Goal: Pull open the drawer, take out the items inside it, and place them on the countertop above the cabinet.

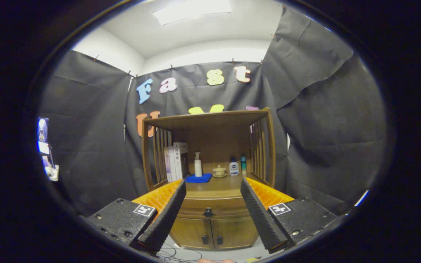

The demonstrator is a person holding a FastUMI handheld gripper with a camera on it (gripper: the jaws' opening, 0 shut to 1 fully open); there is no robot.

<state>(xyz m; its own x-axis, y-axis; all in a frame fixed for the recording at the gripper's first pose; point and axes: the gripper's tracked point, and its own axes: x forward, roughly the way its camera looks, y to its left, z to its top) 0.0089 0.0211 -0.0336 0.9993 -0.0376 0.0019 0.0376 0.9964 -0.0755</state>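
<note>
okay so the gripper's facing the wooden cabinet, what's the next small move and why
Probably ease the gripper forward and down toward the drawer knob. The drawer looks shut, the jaws stand wide open and grip nothing, and the knob sits between and beyond them. The cabinet seems some way ahead, so closing now would likely catch nothing.

Countertop (pixel 216 187) — bottles, books, cloth
</note>
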